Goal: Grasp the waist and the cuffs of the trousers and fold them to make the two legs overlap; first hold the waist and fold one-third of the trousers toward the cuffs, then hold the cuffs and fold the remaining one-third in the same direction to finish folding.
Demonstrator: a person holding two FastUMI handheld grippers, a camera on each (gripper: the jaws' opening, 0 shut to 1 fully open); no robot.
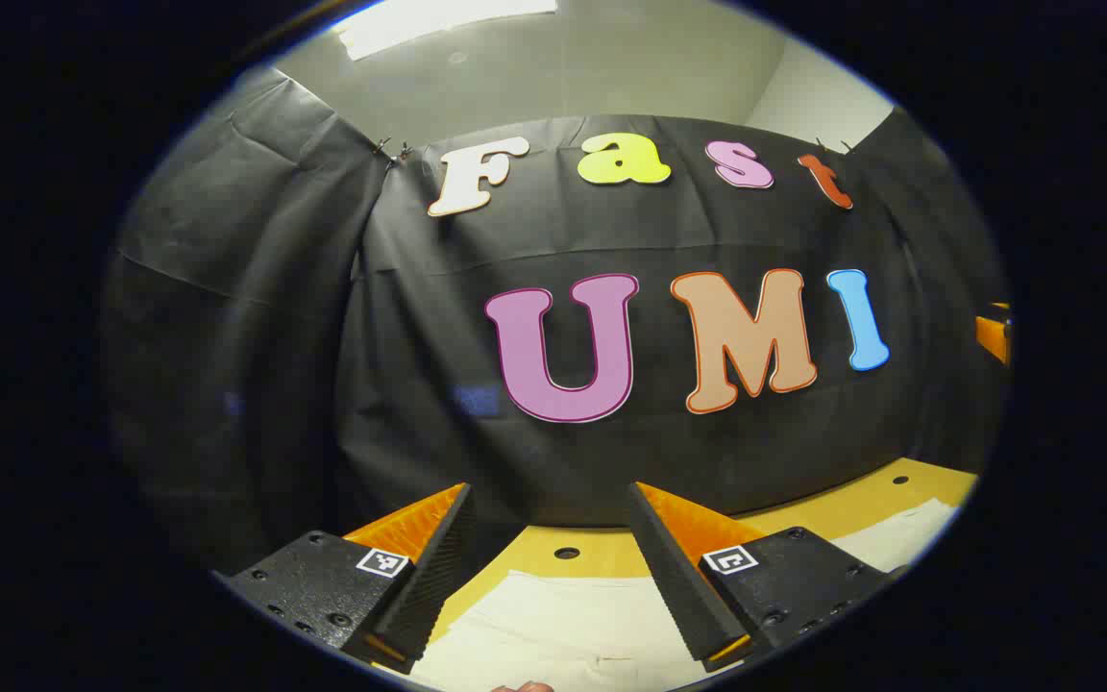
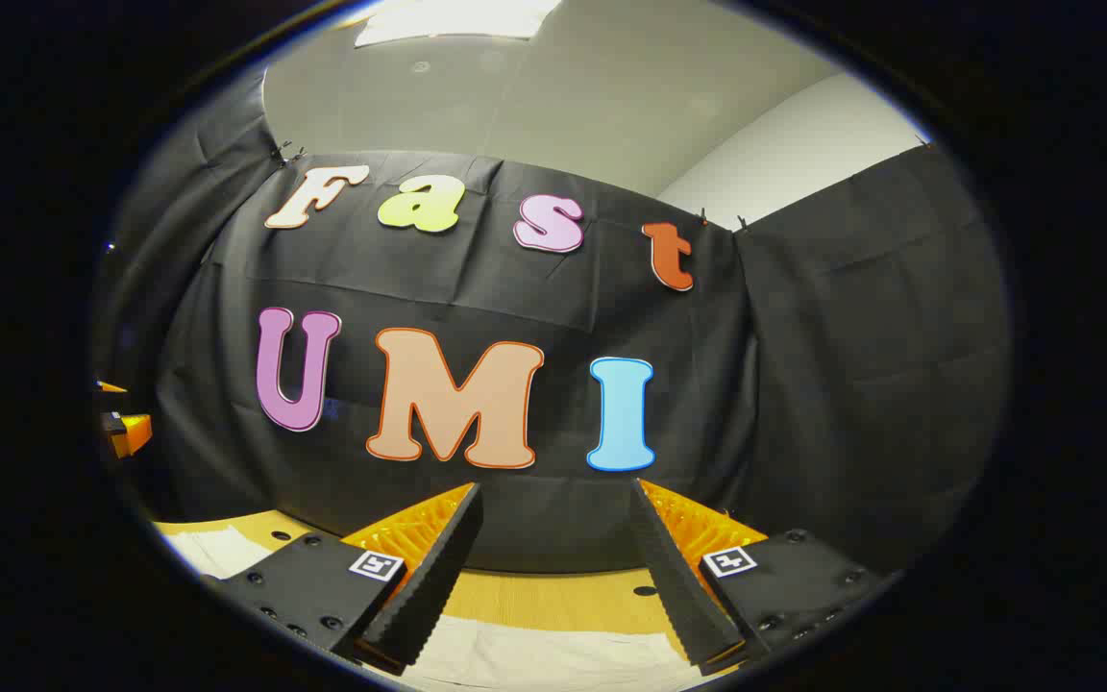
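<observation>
We see the pale trousers [image 1: 563, 625] lying on the yellow table [image 1: 899, 500] at the bottom of both frames, seemingly unfolded, though little shows. Our left gripper [image 1: 549, 577] and right gripper [image 2: 553, 577] hover above, jaws apart and empty; every fold appears left to do.

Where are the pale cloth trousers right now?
The pale cloth trousers lie flat on the yellow wooden table, low in both gripper views, beneath each open gripper's fingers.

Black cloth wall [image 1: 256, 317], ceiling light [image 1: 438, 19]
</observation>
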